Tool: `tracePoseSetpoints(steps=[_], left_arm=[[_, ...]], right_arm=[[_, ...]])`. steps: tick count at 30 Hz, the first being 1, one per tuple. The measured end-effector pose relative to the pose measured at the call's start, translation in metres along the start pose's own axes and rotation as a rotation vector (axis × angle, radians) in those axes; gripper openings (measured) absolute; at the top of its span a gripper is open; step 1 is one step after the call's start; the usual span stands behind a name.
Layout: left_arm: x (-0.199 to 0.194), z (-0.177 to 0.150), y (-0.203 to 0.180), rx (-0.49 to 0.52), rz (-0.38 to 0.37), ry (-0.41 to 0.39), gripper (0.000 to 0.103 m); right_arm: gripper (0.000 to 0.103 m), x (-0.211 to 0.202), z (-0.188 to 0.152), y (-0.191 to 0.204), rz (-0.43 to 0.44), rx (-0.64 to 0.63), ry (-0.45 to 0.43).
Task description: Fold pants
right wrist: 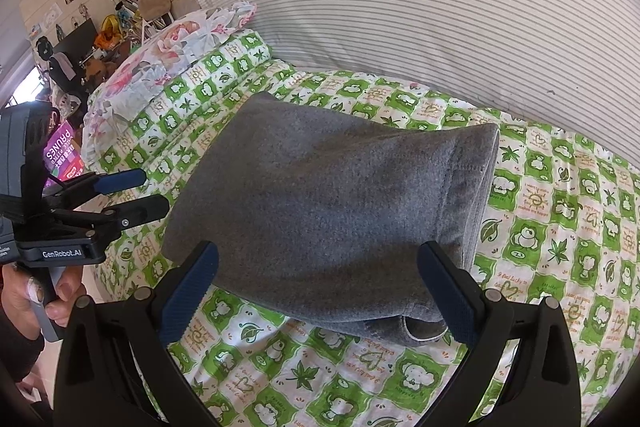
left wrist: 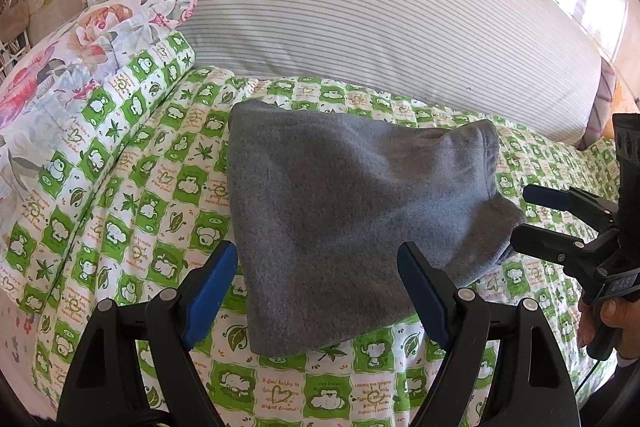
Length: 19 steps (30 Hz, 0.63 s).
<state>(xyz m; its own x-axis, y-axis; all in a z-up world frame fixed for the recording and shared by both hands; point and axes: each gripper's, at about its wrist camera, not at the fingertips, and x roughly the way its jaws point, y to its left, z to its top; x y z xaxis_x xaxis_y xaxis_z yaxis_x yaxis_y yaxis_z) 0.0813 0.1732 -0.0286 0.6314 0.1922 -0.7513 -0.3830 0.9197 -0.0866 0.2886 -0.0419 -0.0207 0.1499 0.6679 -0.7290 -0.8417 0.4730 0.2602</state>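
on the bed: the pants (left wrist: pixel 352 211) lie as a thick grey folded packet on the green quilt (left wrist: pixel 132 211).
pants place: at the middle of both views; the striped duvet (left wrist: pixel 360 7) is behind them at 12 o'clock, and the floral pillow (left wrist: pixel 68 67) is at 10 o'clock.
pants shape: several layers are stacked. in the right wrist view, a hem with a pale edge shows at the near corner at 5 o'clock, and the right side looks like a rounded fold.
left gripper (left wrist: pixel 320 291): the jaws stand wide apart and hold nothing. it is low at 6 o'clock in its own view, just before the near edge of the packet. whether the tips touch the cloth, i cannot tell.
right gripper (right wrist: pixel 320 291): the jaws are also spread and empty. the packet's near edge is between its fingers, but no cloth is pinched.
task progress: the folding seems almost finished or finished, because the pants are already compact.
what is left: maybe only to press the packet flat or to tidy the loose hem at the corner. this is my judgement only.
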Motion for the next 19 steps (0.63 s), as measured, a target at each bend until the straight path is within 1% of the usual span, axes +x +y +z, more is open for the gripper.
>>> tracePoseSetpoints(steps=[14, 19], left_arm=[[0.016, 0.003, -0.007, 0.026, 0.01, 0.027, 0.083], [0.02, 0.003, -0.009, 0.021, 0.023, 0.053, 0.083]], right_arm=[[0.1, -0.002, -0.003, -0.009, 0.0, 0.037, -0.003], [0.1, -0.003, -0.003, -0.011, 0.001, 0.045, -0.002]])
